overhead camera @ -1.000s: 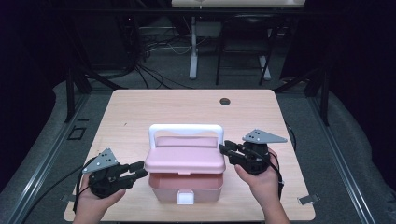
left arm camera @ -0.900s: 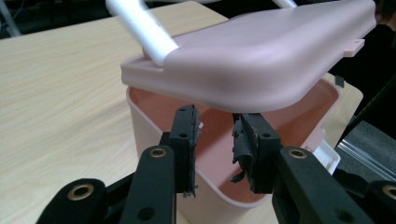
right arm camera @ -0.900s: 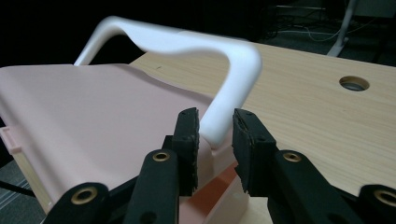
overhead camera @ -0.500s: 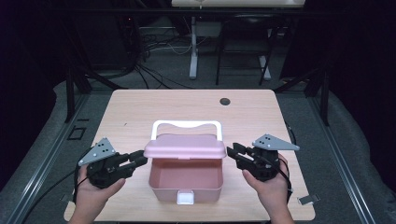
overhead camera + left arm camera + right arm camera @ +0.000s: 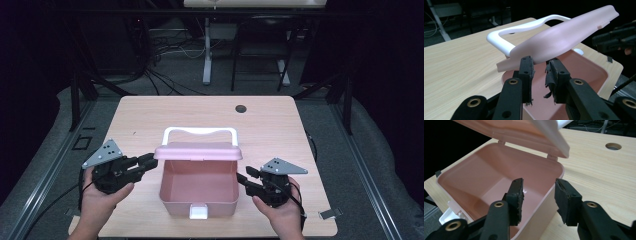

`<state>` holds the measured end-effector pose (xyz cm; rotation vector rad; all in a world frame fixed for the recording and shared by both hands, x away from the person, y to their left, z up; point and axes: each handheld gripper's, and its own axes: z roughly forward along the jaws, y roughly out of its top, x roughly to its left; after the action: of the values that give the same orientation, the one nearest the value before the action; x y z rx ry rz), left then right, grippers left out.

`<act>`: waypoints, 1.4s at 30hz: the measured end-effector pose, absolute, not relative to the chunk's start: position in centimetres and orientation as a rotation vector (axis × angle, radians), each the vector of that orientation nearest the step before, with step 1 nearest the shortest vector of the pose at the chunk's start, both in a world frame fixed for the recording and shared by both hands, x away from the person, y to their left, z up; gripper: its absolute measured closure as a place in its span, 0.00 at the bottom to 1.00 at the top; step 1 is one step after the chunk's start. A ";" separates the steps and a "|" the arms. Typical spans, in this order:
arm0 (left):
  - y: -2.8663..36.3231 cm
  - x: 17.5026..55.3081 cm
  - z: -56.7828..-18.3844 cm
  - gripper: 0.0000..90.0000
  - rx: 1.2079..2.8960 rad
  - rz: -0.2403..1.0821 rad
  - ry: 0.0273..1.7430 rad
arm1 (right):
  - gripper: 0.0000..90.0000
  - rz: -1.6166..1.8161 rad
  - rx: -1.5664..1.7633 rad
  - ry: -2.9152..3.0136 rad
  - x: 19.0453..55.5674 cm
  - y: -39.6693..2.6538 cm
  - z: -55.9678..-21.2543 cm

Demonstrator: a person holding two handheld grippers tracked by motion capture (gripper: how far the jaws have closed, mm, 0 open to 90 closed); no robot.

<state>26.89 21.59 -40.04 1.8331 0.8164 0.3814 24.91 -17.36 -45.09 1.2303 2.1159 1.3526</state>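
Pink box (image 5: pixel 199 192) sits at the near middle of the table (image 5: pixel 150 115), lid (image 5: pixel 197 151) tilted half up, white handle (image 5: pixel 200 132) behind it. Left gripper (image 5: pixel 148 161) pinches the lid's left edge. Right gripper (image 5: pixel 243 177), jaws just opened and empty, straddles the box's right wall without pressing. Risk, as judged: a one-sided pinch may slip and the lid drop, or the unheld box may skid. Beyond the box: smooth pale wood, cable hole (image 5: pixel 241 108); further out, dark room, floor cables.
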 end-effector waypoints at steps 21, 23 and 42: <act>21.3 28.8 -38.9 0.82 1.818 0.388 0.834 | 0.60 1.230 1.279 2.210 25.7 -15.5 -48.4; 21.4 28.9 -38.8 0.82 1.817 0.385 0.836 | 0.62 1.219 1.270 2.214 25.7 -15.4 -48.6; 21.0 30.9 -38.4 0.85 1.795 0.409 0.868 | 0.69 1.194 1.280 2.220 25.9 -15.5 -48.6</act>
<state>30.92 21.00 -38.37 1.7948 0.8682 0.4095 25.94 -15.54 -48.61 1.2803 2.2201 1.1935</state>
